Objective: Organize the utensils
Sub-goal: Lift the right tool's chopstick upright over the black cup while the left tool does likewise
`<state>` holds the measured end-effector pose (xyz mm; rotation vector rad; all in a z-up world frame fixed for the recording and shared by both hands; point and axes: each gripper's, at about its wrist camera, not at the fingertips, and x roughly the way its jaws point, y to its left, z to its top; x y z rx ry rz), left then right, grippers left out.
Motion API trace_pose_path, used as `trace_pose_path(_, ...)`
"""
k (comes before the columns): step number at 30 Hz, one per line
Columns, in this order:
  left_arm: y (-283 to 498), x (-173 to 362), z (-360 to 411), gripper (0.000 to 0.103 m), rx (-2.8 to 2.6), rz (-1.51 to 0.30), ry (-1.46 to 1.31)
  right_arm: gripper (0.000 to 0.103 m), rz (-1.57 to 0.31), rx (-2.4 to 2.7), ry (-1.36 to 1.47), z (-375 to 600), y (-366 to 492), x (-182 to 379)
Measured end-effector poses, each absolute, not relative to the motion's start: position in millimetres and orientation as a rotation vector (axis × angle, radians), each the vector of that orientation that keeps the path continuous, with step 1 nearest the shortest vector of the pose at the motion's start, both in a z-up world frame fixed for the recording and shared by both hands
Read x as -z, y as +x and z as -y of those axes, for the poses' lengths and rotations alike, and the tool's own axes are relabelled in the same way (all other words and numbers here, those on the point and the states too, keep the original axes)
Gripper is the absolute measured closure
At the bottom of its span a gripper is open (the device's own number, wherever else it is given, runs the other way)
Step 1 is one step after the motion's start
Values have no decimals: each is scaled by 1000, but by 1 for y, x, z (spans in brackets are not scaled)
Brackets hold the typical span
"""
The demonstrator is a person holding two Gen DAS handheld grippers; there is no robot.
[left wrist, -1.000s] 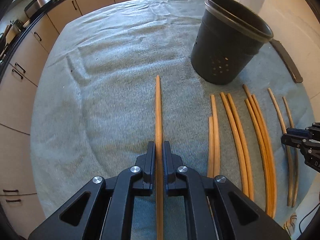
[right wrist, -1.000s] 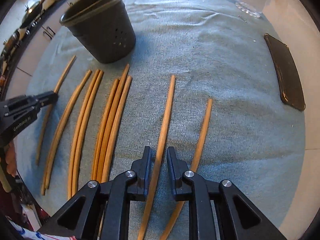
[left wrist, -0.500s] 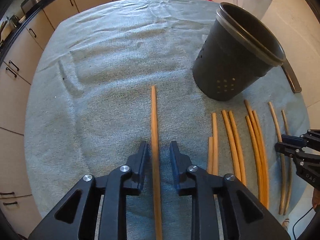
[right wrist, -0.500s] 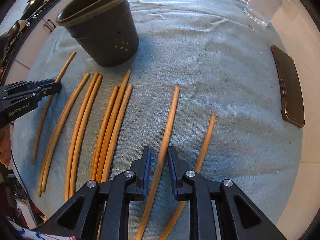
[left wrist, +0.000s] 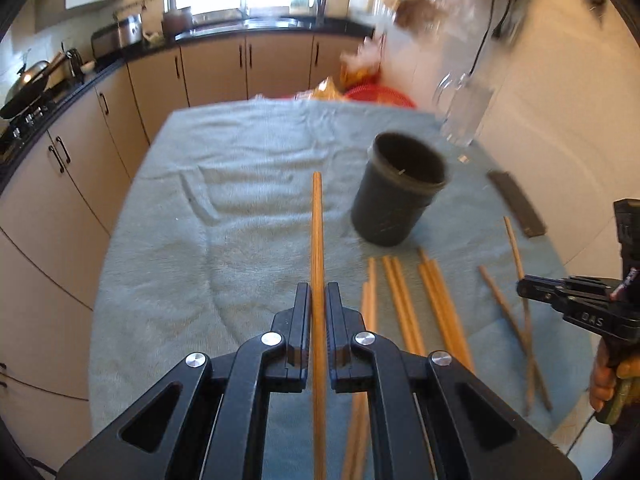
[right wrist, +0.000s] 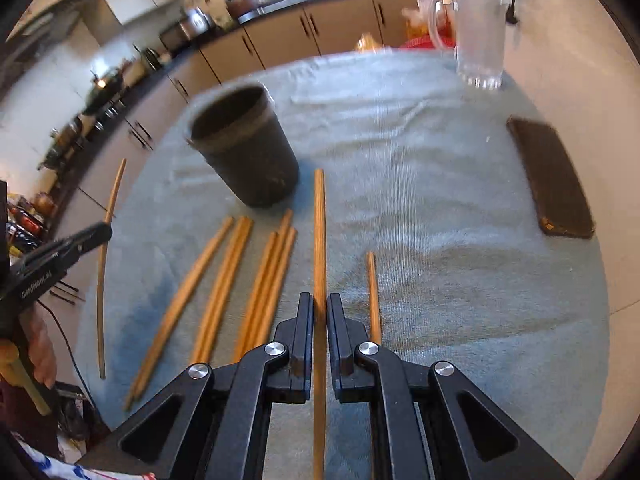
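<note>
Each gripper is clamped on one wooden chopstick: the left gripper [left wrist: 318, 300] grasps a chopstick [left wrist: 317, 232], the right gripper [right wrist: 320, 308] another chopstick [right wrist: 319, 224]. Loose chopsticks [right wrist: 224, 276] lie in rows on the blue towel [right wrist: 420, 184], just in front of the dark holder cup [right wrist: 244, 148]. Towel right of the cup is open up to the phone [right wrist: 554, 176] near its right edge. A clear jug, blurred, apparently stands at the far edge.

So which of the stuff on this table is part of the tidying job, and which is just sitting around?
Part of the job:
- chopstick in the left gripper
- chopstick in the right gripper
- loose chopsticks on the cloth
- dark holder cup

Just lying about:
- glass pitcher
- dark flat case
</note>
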<state>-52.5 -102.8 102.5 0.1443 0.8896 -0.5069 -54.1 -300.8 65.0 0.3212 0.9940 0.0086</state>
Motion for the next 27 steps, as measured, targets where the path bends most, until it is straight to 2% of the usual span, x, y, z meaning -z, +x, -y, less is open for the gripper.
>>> trace_pose_path(5,-88,-123,94,96,522,-790,128,96,-870,-15,274,289,-88,-101)
trace_pose_path(14,-122,-154,88,96,559,-653,43,96,-711,-14,229,279,-120,-134)
trace_pose_path(27,-93,-195,114,97,592,-550,-53,96,-579,0,216,290,-110,-188)
